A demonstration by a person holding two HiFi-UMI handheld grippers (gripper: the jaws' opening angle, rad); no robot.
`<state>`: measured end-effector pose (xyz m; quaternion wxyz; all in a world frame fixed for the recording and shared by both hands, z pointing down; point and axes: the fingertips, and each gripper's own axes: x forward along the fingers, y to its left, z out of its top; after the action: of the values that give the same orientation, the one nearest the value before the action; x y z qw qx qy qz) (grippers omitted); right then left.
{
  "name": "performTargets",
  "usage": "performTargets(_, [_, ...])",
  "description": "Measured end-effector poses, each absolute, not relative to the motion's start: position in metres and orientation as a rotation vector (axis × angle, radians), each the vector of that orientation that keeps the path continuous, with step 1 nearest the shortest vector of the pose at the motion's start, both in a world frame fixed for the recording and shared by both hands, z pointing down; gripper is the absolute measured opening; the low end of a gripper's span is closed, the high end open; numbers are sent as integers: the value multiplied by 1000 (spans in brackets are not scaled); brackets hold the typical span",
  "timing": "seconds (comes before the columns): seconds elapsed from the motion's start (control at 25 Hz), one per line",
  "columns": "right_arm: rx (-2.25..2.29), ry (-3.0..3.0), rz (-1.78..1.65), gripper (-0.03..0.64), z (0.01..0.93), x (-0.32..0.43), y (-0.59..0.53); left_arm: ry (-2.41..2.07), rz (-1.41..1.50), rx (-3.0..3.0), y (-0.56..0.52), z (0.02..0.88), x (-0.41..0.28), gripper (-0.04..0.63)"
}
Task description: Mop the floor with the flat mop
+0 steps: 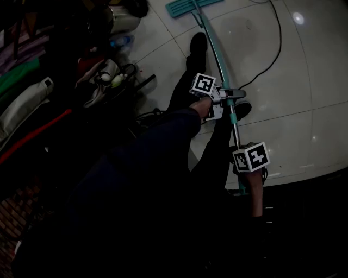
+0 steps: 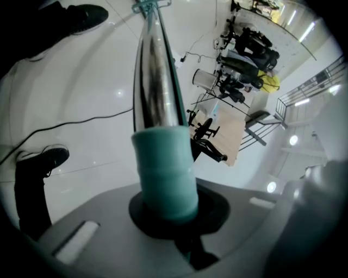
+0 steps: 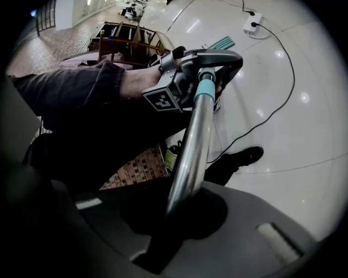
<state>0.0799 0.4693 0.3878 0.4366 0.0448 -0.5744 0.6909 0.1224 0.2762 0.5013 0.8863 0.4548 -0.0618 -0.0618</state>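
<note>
The flat mop (image 1: 215, 51) is being gripped by the left gripper (image 1: 228, 96) and right gripper (image 1: 240, 171) over glossy white floor (image 1: 304, 81), a black cable (image 1: 279, 43) lying upper right.

The mop (image 1: 213, 49) leans, its flat teal head (image 1: 185, 7) on the white floor (image 1: 304, 76), pole (image 2: 155, 81) shiny, grip (image 2: 163, 168) teal
</note>
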Motion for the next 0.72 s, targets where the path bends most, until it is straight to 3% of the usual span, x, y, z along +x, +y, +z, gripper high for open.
performTargets(0.72, [62,-1543,1751,48,435,-39,206,-186,-216,1059,1,543,0,18])
